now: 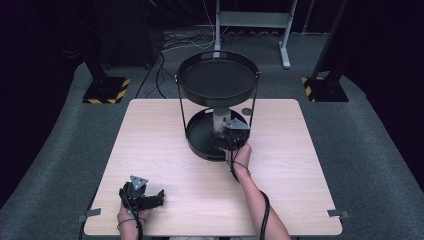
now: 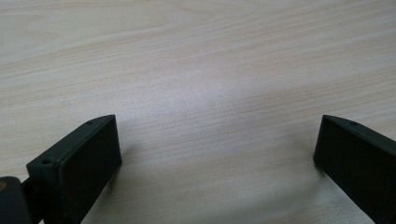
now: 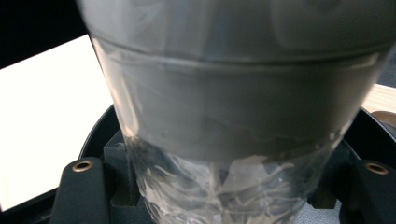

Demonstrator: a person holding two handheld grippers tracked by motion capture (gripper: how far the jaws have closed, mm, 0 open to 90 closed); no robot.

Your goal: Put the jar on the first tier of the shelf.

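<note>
from the high view, a light wooden counter (image 1: pixel 165 165) stands on grey carpet, and on its far half sits a black two-tier stand: a round upper tray (image 1: pixel 218 77) carried on thin rods above a round lower tray (image 1: pixel 197 137). the right gripper (image 1: pixel 229 137) is reached in over the lower tray, under the upper one, with its grey three-cornered plate on top, and the person's right hand (image 1: pixel 241 154) and forearm stretch to it from the near edge. a pale cup (image 1: pixel 219 119) stands upright just beyond the gripper, over the lower tray. a small dark round object (image 1: pixel 247 111) lies on the counter just behind the stand to the right. near the front left corner, the left gripper (image 1: pixel 155 197) rests low on the counter in the left hand (image 1: pixel 131 216), well apart from the stand.

in the left gripper view, the two black jaws stand wide apart, released, with nothing but bare wood grain between them; the left gripper (image 2: pixel 217 140) points down onto the counter.

in the right gripper view, the cup (image 3: pixel 233 116) looms very close and upright: a clear plastic cup with a grey band or sleeve around its upper part and crinkled clear plastic at the bottom. the jaws of the right gripper (image 3: pixel 229 196) sit on either side of its base, clenched on it, grasping the cup. behind it curves the black rim of the lower tray (image 3: pixel 98 130), and the bright counter lies beyond at the left. whether the cup's base touches the tray i cannot tell.
</note>
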